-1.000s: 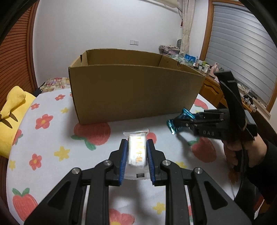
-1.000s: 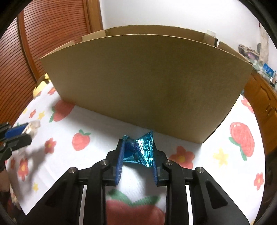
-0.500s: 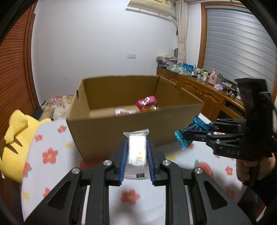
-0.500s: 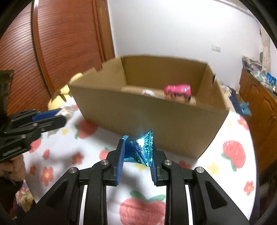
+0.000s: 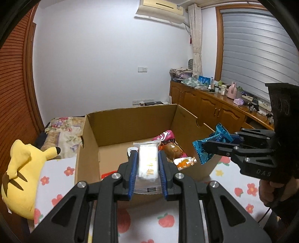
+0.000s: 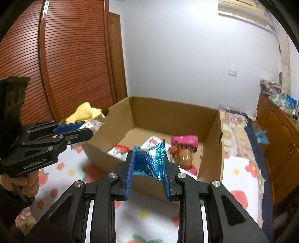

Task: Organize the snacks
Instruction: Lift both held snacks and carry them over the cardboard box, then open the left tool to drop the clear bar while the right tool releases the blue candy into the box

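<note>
The open brown box (image 5: 89, 149) is matt corrugated cardboard. The crinkled blue wrapper (image 6: 153, 160) is glossy foil; the white snack packet (image 5: 147, 164) is smooth clear plastic. The flower-and-strawberry sheet (image 5: 56, 179) is soft printed cloth, the yellow toy (image 5: 20, 177) plush, the louvred doors (image 6: 74, 61) ribbed polished wood.

from my remote station i read this as a bedroom in a home: a bed under a white sheet printed with strawberries and flowers (image 5: 63, 172), a yellow plush toy with black-tipped ears (image 5: 22, 168), a slatted reddish-brown wooden wardrobe door (image 6: 74, 61), a wall-mounted cream air conditioner (image 5: 160, 9), a grey slatted window blind (image 5: 256, 50), and a low wooden cabinet run (image 5: 214, 110) cluttered with bottles and small household items.
</note>
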A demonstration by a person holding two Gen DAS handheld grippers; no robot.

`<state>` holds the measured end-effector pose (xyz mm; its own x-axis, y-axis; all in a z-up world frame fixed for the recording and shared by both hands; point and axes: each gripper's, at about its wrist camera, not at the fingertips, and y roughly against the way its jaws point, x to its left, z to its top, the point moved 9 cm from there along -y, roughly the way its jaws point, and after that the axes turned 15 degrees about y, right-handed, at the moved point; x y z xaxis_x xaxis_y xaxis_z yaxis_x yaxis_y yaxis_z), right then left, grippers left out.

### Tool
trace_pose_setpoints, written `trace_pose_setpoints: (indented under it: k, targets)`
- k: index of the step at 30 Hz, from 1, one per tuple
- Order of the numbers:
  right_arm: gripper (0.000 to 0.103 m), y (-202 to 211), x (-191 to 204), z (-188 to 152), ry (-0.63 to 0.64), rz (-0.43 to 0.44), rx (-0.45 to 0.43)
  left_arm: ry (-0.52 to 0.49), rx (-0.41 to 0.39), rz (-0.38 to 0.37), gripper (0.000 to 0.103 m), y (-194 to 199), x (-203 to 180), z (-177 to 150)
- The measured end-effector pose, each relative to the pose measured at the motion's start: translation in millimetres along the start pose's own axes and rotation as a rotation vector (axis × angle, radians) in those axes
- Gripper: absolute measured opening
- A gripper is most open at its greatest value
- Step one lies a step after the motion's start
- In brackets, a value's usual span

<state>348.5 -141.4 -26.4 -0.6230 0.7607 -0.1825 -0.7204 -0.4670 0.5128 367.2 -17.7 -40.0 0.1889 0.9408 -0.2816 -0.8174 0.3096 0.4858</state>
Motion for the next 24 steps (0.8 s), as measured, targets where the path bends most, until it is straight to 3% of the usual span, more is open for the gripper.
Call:
trace_pose_setpoints:
  k: [9, 16, 23, 24]
  targets:
    - [0.025, -31.0, -13.8, 9.7, 0.006, 0.018, 0.009, -0.029, 0.003, 0.042, 0.02, -27.4, 8.4, 21.6]
    - [0.026, -43.8, -25.9, 3.8, -0.036, 0.034, 0.021, -0.02, 0.024, 0.06, 0.023, -51.1, 14.3, 20.6]
    - [0.031, -51.4, -33.1, -5.1, -0.041, 0.016, 0.044, 0.007, 0.037, 0.057, 0.027, -62.5, 17.1, 17.0]
    - [0.035, -52.9, -33.7, -5.7, -0.043, 0.013, 0.046, 0.006, 0.039, 0.059, 0.029, -63.0, 16.8, 15.6]
